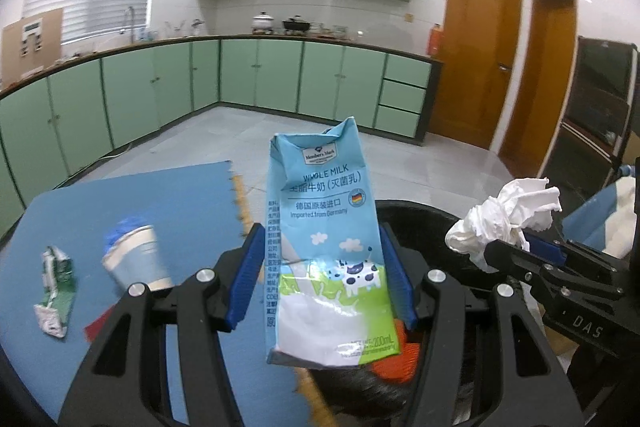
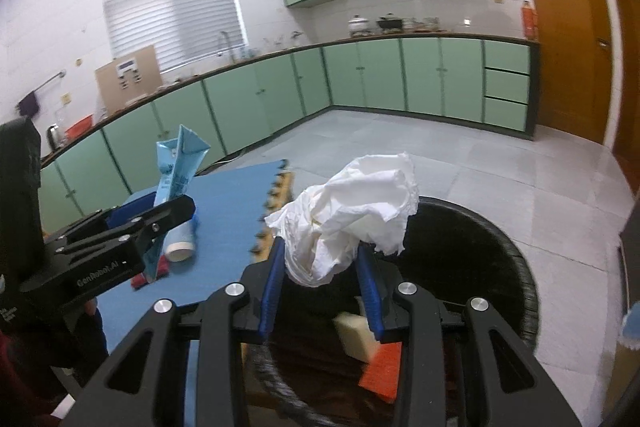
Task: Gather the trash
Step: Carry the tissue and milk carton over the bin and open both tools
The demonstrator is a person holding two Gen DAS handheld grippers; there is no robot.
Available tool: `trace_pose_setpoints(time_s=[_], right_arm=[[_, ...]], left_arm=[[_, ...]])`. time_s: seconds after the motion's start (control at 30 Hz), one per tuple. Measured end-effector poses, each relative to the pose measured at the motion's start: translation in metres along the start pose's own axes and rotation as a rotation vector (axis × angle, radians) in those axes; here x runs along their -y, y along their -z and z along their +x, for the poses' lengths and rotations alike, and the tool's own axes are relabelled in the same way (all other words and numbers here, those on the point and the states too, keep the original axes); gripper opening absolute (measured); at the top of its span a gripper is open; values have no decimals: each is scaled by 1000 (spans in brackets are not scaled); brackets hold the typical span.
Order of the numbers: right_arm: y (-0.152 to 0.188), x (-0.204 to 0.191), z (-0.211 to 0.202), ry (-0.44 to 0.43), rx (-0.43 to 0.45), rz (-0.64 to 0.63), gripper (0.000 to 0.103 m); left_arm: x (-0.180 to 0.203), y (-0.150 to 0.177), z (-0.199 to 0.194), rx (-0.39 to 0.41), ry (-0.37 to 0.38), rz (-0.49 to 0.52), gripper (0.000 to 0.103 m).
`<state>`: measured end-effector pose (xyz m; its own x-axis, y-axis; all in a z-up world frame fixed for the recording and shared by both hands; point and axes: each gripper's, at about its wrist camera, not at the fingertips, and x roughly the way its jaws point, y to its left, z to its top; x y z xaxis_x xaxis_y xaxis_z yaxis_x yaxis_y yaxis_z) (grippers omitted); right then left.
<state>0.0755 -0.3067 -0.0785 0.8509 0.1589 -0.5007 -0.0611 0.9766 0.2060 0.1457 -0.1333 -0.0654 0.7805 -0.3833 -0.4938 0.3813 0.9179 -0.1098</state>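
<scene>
My left gripper (image 1: 320,259) is shut on a light blue milk carton (image 1: 324,223) and holds it upright at the edge of a black trash bin (image 1: 424,215). My right gripper (image 2: 322,267) is shut on a crumpled white tissue (image 2: 352,211) above the bin (image 2: 480,247). The tissue also shows in the left wrist view (image 1: 508,215), and the carton in the right wrist view (image 2: 176,163). In the bin lie an orange piece (image 2: 382,371) and a pale block (image 2: 354,337).
On the blue mat (image 1: 168,199) lie a paper cup (image 1: 136,259) on its side, a crushed green carton (image 1: 56,291) and a red scrap (image 1: 98,323). Green cabinets (image 1: 256,75) and wooden doors (image 1: 476,55) ring the tiled floor.
</scene>
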Motion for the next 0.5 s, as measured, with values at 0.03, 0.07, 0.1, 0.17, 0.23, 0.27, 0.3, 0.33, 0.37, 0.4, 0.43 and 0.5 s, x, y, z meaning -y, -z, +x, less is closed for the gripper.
trace_pose_setpoints(time_s=[0.03,0.07,0.1,0.17,0.23,0.27,0.3,0.33,0.37,0.4,0.43,0.5], right_arm=[[1,5,-1,10,1,5,35],[2,11,-1,20,0,11,35],[3,18,0,32,-2,18,35],[7,27,0,49,-7,33,35],[10,39,2,66,-15,47,35],[11,41,3,72,-19,53,35],[13,47,5,78,-23,60,35],[15,52,7,84,-28,66,35],[17,55,8,88,-34,71,35],[20,59,11,95,-40,75,35],[24,62,12,106,-46,77,35],[30,69,17,125,-61,87,36]], left_arm=[[7,0,5,-2,12,8,55],[11,0,10,-4,21,15,55],[16,1,15,-6,28,22,55],[26,3,26,-17,46,37,55],[34,6,40,-34,62,47,55],[37,8,43,-41,66,50,55],[40,10,49,-49,71,54,55],[44,13,56,-60,76,59,55],[47,15,61,-68,79,63,55],[48,18,65,-77,82,67,55],[51,22,71,-90,85,69,55],[50,23,79,-106,90,68,55]])
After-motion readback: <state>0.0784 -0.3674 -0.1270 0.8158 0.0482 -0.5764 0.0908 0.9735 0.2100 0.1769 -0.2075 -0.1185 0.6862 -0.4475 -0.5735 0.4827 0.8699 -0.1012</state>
